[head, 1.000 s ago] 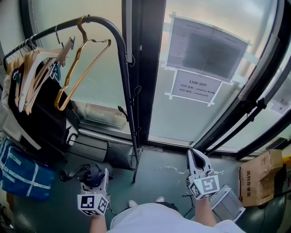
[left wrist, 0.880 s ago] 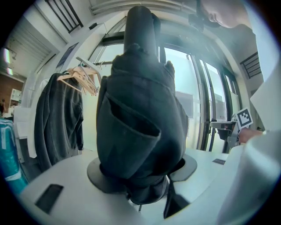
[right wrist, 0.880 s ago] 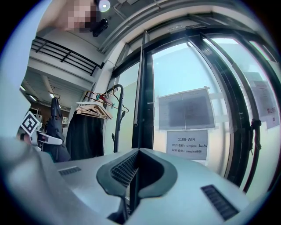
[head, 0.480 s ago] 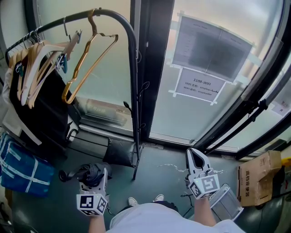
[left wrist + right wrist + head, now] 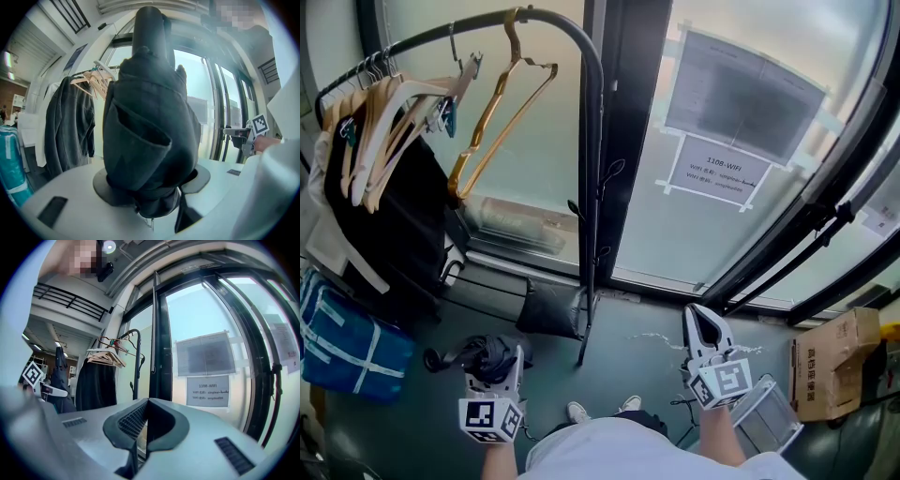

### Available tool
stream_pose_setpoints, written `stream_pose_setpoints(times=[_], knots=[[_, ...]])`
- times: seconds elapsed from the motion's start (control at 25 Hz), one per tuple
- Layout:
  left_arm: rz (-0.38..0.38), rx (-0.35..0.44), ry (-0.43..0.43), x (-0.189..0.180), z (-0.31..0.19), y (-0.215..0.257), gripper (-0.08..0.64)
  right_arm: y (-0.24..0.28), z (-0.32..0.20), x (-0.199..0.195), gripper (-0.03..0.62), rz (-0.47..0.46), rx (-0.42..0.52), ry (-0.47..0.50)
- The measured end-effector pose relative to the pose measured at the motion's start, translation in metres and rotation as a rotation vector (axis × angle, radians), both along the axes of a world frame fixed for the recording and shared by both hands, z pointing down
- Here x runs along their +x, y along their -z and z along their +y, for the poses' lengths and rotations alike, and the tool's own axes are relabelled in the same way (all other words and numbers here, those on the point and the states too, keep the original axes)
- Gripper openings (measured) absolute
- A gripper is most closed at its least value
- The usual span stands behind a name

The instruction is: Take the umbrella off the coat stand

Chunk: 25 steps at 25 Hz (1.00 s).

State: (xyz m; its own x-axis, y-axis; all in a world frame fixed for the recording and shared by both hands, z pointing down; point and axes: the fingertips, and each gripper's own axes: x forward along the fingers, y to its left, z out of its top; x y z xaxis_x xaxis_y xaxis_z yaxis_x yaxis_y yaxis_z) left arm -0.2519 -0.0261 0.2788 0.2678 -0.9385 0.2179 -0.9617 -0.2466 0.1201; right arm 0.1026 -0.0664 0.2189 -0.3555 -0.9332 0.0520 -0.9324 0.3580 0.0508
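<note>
A folded black umbrella (image 5: pixel 476 355) is off the coat stand (image 5: pixel 592 197) and sits low at the left of the head view. My left gripper (image 5: pixel 502 368) is shut on it. In the left gripper view the umbrella's bundled fabric (image 5: pixel 146 123) fills the middle and hides the left gripper (image 5: pixel 151 190) jaws' inner faces. My right gripper (image 5: pixel 705 324) is held low to the right of the stand's foot. Its ribbed pads (image 5: pixel 132 419) meet at the tip of the right gripper (image 5: pixel 147 404) with nothing between them. The umbrella (image 5: pixel 59 380) also shows at the left of the right gripper view.
Wooden and gold hangers (image 5: pixel 492 103) and a black coat (image 5: pixel 389 230) hang on the stand's rail. A blue bag (image 5: pixel 342 349) lies below them. A glass door with a paper notice (image 5: pixel 717 174) stands ahead. A cardboard box (image 5: pixel 830 367) is at the right.
The coat stand and hangers have slid rightwards in the head view as the person moves. Both grippers keep their places in the frame, and the left one keeps its grip on the umbrella.
</note>
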Motion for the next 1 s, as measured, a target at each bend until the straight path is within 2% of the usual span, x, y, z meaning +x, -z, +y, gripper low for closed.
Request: stream_pose_setpoints(times=[0.4, 1.0], knots=[[0.004, -0.002, -0.031, -0.01, 0.003, -0.007, 0.247, -0.007, 0.014, -0.014, 0.017, 0.0, -0.001, -0.02], [0.022, 0.004, -0.057, -0.001, 0.003, -0.007, 0.247, -0.002, 0.022, -0.006, 0.017, -0.011, 0.005, -0.042]])
